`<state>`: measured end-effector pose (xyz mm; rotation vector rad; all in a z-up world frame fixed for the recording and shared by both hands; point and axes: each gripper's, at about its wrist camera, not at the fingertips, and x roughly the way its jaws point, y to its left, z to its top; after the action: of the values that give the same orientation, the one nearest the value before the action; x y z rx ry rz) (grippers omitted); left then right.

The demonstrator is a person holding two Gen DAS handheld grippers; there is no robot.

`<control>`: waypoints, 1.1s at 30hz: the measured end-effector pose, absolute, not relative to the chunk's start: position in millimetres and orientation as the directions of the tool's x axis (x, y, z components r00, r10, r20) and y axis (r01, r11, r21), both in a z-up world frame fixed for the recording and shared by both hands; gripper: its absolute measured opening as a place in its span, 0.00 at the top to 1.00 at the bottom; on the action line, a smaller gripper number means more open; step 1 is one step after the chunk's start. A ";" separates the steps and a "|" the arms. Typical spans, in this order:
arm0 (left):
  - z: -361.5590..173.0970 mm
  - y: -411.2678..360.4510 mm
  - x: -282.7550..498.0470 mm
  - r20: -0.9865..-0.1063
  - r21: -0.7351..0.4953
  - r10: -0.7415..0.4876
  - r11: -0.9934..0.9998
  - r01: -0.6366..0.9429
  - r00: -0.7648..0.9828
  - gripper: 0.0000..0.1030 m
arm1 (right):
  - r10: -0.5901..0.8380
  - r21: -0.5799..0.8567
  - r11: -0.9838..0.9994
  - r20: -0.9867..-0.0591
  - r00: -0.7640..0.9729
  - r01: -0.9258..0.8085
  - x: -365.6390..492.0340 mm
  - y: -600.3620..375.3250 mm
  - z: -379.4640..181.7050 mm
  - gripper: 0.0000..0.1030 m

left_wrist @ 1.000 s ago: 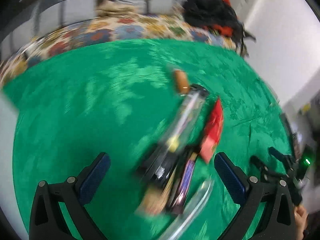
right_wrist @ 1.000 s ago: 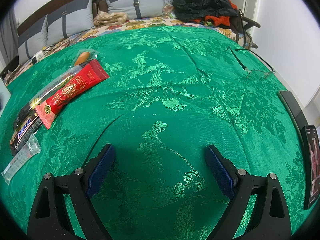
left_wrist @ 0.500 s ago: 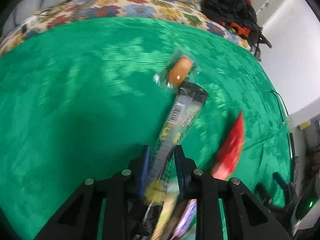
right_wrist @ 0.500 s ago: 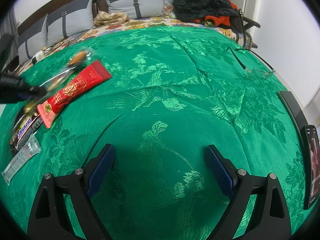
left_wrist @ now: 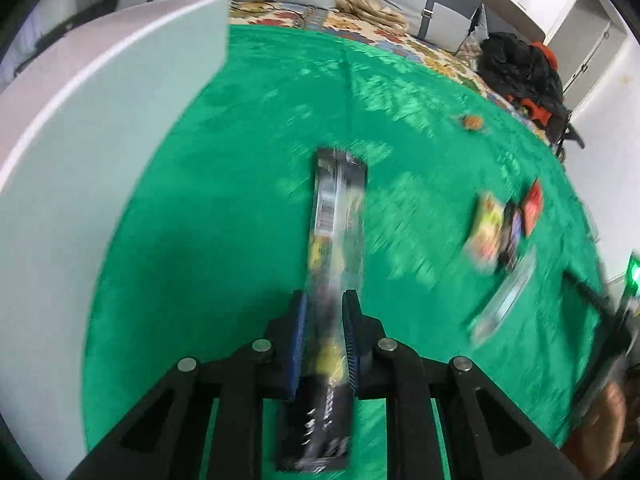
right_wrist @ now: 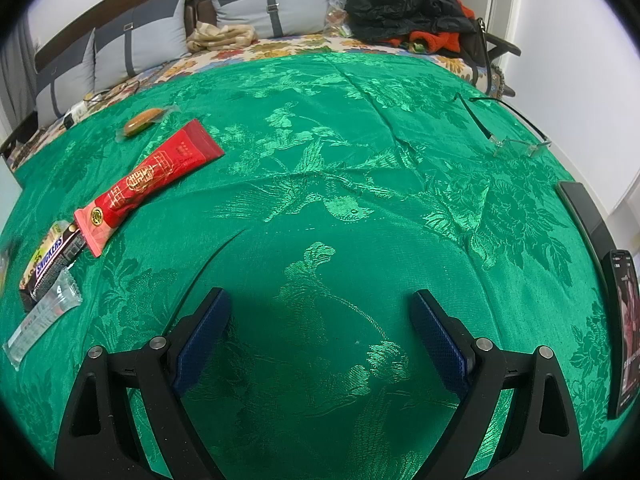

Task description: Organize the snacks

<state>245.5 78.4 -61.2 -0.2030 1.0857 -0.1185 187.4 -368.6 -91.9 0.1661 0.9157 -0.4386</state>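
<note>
Fingers of the left gripper are pinched tight on a long snack packet with a clear window and dark ends; the packet runs forward between the pads and sticks out over the green cloth, its near end trailing back under the gripper. The view is blurred, so the print on the packet cannot be read. To the left rises a white curved wall of some box or container, near the packet but apart from it.

On the other side, the right gripper hangs with its jaws spread wide and nothing between them, only cloth below. Left of it lies a row of snacks: nearest a clear-wrapped bar, then a Snickers bar just beside it, with a yellowish packet against its far side. A long red packet overlaps the Snickers end and slants away. Beyond that sits a small wrapped bun, apart from the rest.

Farther right, a pair of glasses rests on the cloth, and a phone lies at the right edge. Grey cushions and a dark heap of clothes line the back.
</note>
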 end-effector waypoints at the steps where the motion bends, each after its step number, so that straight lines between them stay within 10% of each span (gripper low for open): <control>1: -64.2 79.9 236.6 -0.862 -0.216 -0.191 0.976 0.001 0.469 0.67 | -0.296 -0.045 0.899 -0.796 0.528 0.435 187.4 -368.5 -91.9 0.09; 4: -73.7 80.3 220.2 -0.841 -0.226 -0.204 0.974 0.016 0.501 0.23 | -0.296 -0.045 0.899 -0.796 0.529 0.435 187.3 -368.5 -91.9 0.09; 7: -78.6 72.4 213.6 -0.836 -0.169 -0.156 0.985 0.024 0.526 0.13 | -0.296 -0.046 0.899 -0.796 0.529 0.435 187.3 -368.6 -92.0 0.09; 12: -86.8 58.1 210.9 -0.839 0.002 -0.032 0.998 0.061 0.543 0.03 | -0.296 -0.046 0.899 -0.796 0.528 0.435 187.4 -368.5 -92.0 0.09; 33: -89.5 98.0 212.7 -0.813 -0.007 0.055 0.995 -0.103 0.580 0.00 | -0.297 -0.046 0.899 -0.795 0.528 0.436 187.2 -368.4 -92.0 0.09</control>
<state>212.7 98.0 -89.5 -0.0553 0.9479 0.0925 187.2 -368.4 -92.0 0.1657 0.9152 -0.4401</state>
